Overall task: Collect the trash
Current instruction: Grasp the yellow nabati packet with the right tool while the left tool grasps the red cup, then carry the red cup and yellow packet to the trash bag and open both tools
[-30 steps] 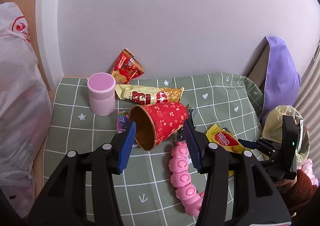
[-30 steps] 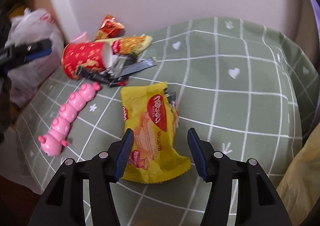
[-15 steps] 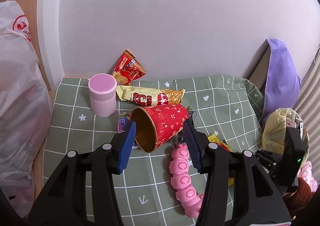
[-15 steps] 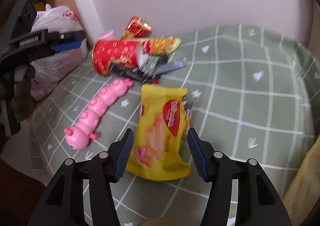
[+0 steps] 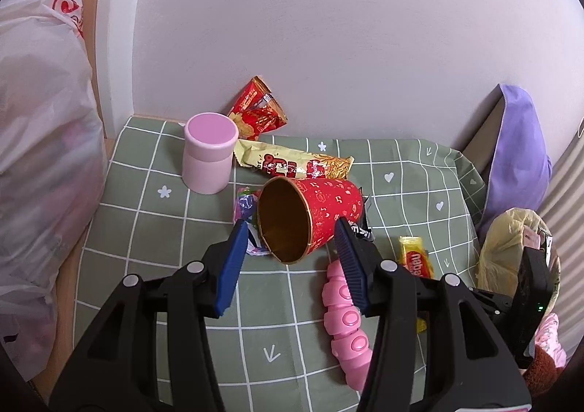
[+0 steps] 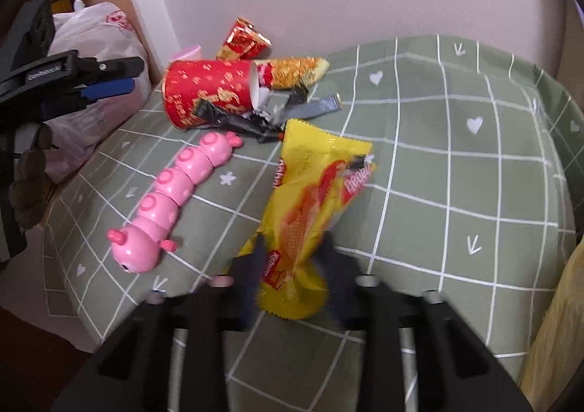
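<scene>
A yellow snack wrapper (image 6: 314,193) lies on the green checked cloth (image 6: 456,174). My right gripper (image 6: 294,244) is closing on its near end, and the foil is bunched between the pads. A red paper cup (image 5: 321,204) lies on its side with its mouth toward my left gripper (image 5: 291,224). That gripper is open, its blue pads flanking the rim without touching. A gold-red wrapper (image 5: 292,165), a red wrapper (image 5: 257,112), black wrappers (image 6: 237,120) and a purple candy wrapper (image 5: 244,204) lie around the cup.
A pink caterpillar toy (image 6: 171,200) lies left of the yellow wrapper. A pink jar (image 5: 210,153) stands at the back left. A yellow-lined bin (image 5: 511,247) sits at the right, a white plastic bag (image 5: 36,156) at the left, and a purple cushion (image 5: 518,156) at the back right.
My right gripper's jaws have come together on the near end of the yellow wrapper, crumpling it. The left gripper has stayed open in front of the red cup.
</scene>
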